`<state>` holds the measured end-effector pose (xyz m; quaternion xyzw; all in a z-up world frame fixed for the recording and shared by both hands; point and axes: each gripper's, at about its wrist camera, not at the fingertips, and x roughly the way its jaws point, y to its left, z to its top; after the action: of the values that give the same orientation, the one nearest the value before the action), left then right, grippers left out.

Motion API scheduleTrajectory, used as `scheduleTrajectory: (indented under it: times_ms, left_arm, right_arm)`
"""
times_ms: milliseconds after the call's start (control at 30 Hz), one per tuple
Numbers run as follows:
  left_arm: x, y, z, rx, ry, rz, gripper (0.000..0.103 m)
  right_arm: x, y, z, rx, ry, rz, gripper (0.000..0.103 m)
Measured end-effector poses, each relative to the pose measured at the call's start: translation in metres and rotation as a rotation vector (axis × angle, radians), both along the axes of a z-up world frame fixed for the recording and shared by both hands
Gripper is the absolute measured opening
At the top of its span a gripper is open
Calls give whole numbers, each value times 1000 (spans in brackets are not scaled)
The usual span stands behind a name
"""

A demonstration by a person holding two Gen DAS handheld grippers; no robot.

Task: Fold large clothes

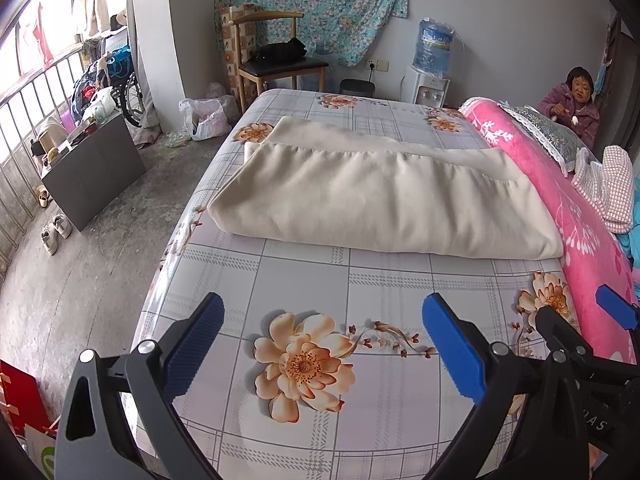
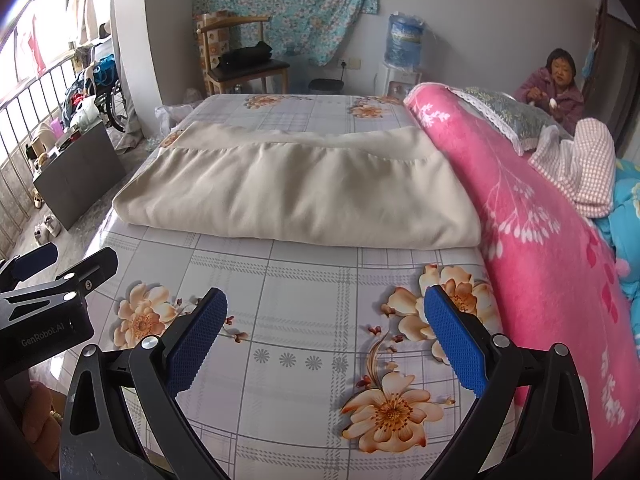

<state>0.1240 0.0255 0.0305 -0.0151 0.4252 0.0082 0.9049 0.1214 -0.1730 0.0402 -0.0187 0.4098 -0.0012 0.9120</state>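
Left gripper point(image 1: 322, 344): fingers spread wide, holding nothing, poised above the bed near its front edge; it also shows at the left edge of the right wrist view.
Right gripper point(image 2: 326, 340): fingers spread wide, empty, above the sheet and short of the cloth; it lies just beside the left one, on the side of the pink blanket.
Finger pads point(image 1: 196, 344): two on each gripper, four in all; blue, with a fine dotted grip texture, set on black plastic arms with silver rivets.
Cream garment point(image 1: 380, 200): one large piece of soft, fleecy cloth, folded into a thick oblong bundle with a rounded front fold; a seam with small gathers runs along its far part, and a flat layer reaches out behind it. It lies across the middle of the bed, well ahead of both grippers.
Bed sheet point(image 2: 304, 300): smooth, pale grey check with peach flowers, stretched flat over the bed.
Pink blanket point(image 2: 540, 240): one plush roll with white sprigs, along the right side of the bed, touching the garment's right end.
Wooden chair point(image 1: 276, 56): one, at the far wall, with a dark bundle on its seat.
Person point(image 2: 554, 88): one, seated behind the pink blanket.
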Motion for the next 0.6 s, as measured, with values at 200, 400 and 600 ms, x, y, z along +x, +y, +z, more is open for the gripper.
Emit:
scheduleTrajectory:
  times_ms: [200, 400, 600]
  left_arm:
    - [1, 1, -1, -3, 4, 1, 98]
    - [2, 0, -3, -3, 11, -3, 98]
    - [3, -3, -6, -3, 23, -9, 98]
  right_arm:
    - [0, 0, -2, -2, 6, -2, 95]
    - [1, 0, -6, 1, 14, -4, 95]
    - [2, 1, -7, 3, 20, -4, 95]
